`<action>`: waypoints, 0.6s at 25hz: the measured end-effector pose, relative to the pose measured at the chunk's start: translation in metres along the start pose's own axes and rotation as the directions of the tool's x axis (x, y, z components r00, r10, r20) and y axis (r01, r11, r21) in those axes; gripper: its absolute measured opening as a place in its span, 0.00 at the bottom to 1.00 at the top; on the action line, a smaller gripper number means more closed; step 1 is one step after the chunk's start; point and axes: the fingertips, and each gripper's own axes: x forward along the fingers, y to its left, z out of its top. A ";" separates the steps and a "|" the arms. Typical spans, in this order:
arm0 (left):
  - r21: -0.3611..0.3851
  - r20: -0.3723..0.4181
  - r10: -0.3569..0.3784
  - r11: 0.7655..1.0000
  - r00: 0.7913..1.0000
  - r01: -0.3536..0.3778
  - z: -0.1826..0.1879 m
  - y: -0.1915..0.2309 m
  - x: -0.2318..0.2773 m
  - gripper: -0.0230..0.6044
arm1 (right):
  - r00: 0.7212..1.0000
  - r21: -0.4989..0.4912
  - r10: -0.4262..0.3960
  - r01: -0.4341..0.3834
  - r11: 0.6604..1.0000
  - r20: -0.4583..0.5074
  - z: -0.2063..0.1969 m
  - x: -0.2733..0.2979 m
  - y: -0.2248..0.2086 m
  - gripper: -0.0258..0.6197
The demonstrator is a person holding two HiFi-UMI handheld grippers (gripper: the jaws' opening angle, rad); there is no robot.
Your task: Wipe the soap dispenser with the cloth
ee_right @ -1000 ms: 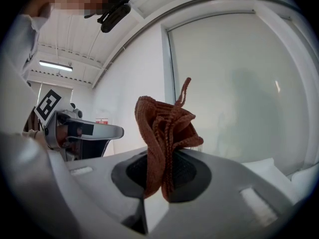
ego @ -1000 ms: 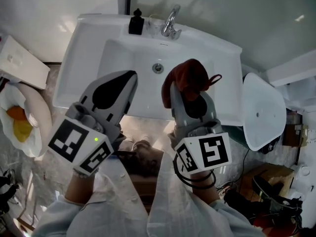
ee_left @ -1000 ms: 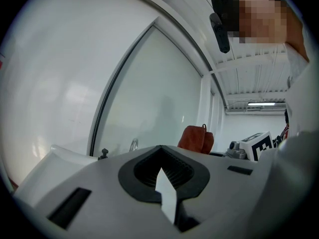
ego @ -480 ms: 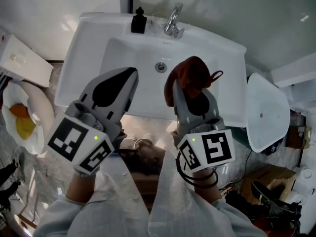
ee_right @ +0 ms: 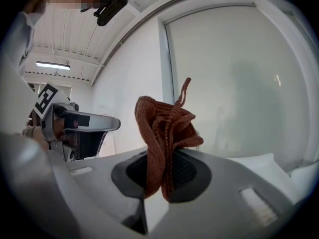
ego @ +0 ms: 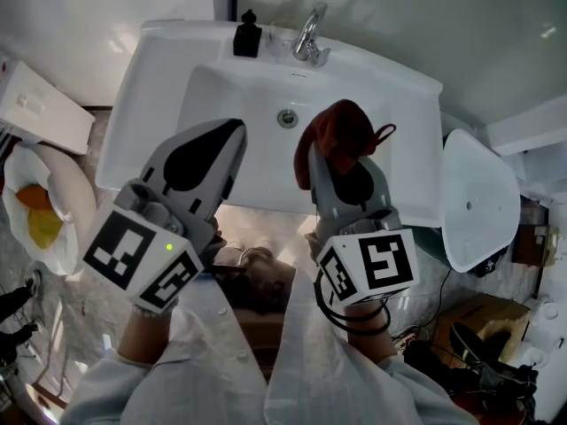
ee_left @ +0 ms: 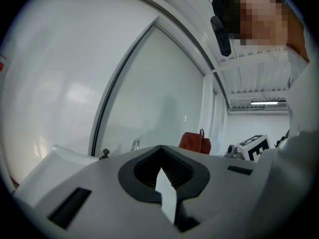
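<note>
- Holding two grippers over one white washbasin (ego: 133,122), a person looks steeply down at it.
- One rust-red knitted cloth (ego: 341,131) is pinched between the jaws of the right gripper (ego: 337,162) and bunches up above their tips.
- The left gripper (ego: 232,135) has its jaws pressed together with nothing between them.
- One black soap dispenser (ego: 245,35) stands on the basin's back rim, just left of the single chrome faucet (ego: 308,38) and well apart from the cloth.

Grey left gripper (ego: 232,135), pale sleeves (ego: 115,388)
</note>
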 end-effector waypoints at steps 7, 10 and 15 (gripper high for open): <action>-0.004 -0.010 0.004 1.000 1.000 -0.004 -0.004 0.004 0.006 0.04 | 1.000 0.008 0.003 -0.003 1.000 -0.008 -0.005 0.005 -0.004 0.13; -0.001 -0.008 0.001 1.000 1.000 -0.001 -0.004 0.002 0.003 0.04 | 1.000 0.007 0.002 -0.001 1.000 -0.006 -0.005 0.002 -0.001 0.13; -0.002 -0.010 0.001 1.000 1.000 -0.001 -0.005 0.002 0.004 0.04 | 1.000 0.007 -0.001 0.001 1.000 -0.010 -0.005 0.003 -0.002 0.12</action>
